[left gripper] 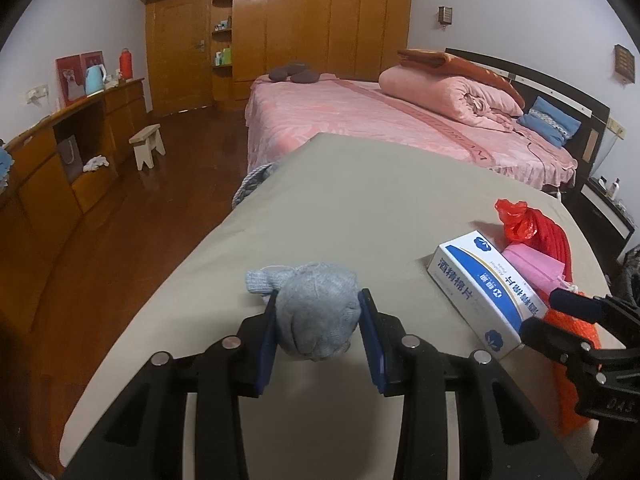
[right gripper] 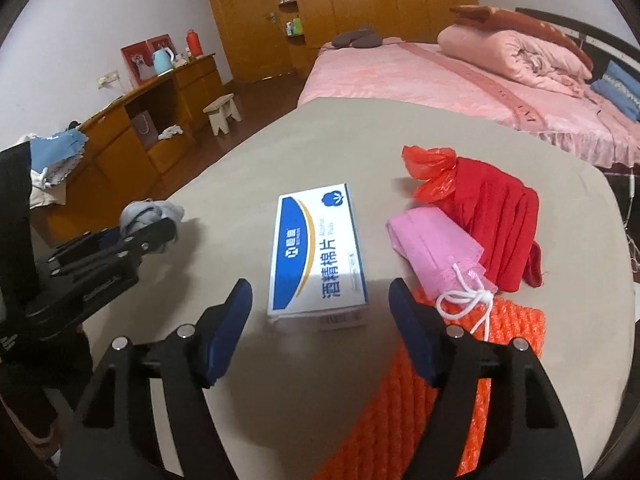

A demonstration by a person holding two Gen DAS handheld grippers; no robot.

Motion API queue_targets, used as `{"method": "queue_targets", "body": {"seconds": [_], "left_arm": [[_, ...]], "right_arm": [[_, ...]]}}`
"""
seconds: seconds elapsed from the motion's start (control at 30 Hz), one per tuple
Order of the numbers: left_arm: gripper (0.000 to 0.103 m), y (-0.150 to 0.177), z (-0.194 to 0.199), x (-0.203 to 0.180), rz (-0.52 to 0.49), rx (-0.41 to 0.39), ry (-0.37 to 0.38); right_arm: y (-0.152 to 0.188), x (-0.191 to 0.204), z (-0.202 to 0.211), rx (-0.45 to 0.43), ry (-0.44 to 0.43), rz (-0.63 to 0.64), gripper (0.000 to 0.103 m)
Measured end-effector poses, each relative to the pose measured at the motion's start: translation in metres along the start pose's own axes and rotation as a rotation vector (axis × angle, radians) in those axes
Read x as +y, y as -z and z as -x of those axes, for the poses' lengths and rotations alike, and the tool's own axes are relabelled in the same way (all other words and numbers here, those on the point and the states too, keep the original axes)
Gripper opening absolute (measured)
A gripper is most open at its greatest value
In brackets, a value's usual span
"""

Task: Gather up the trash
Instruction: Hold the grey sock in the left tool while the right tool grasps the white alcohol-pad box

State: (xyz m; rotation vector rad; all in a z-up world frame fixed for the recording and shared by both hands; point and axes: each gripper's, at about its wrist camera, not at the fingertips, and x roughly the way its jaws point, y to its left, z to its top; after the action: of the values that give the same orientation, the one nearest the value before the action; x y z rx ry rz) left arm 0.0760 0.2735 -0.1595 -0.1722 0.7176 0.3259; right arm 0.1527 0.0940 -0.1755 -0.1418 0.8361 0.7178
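the left gripper (left gripper: 318, 320) clamps its jaws on a balled grey knitted sock (left gripper: 316, 308) above the beige worktop (left gripper: 340, 208), ready for disposal; the right gripper (right gripper: 320, 320) hovers, jaws wide and empty, framing a white-and-blue cardboard box (right gripper: 316, 248).

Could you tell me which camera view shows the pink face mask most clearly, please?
The right wrist view: the pink face mask lies in full sight with its white ear loops, beside the alcohol pad box. In the left wrist view the mask is mostly hidden behind that box.
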Motion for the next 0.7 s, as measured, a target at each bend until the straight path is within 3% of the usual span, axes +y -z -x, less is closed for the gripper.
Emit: {"method": "queue_targets", "body": {"seconds": [0.4,0.53,0.7], "left_arm": [[0.038,0.002,0.002,0.012,0.022,-0.002,-0.018],[0.038,0.003,0.002,0.014,0.025,0.002,-0.020],[0.038,0.003,0.004,0.012,0.022,-0.003,-0.017]], "right_arm": [[-0.012,0.010,-0.034,0.032,0.068,0.000,0.072],[-0.010,0.011,-0.044,0.063,0.072,-0.002,0.054],[-0.010,0.012,-0.033,0.035,0.059,-0.008,0.054]]}}
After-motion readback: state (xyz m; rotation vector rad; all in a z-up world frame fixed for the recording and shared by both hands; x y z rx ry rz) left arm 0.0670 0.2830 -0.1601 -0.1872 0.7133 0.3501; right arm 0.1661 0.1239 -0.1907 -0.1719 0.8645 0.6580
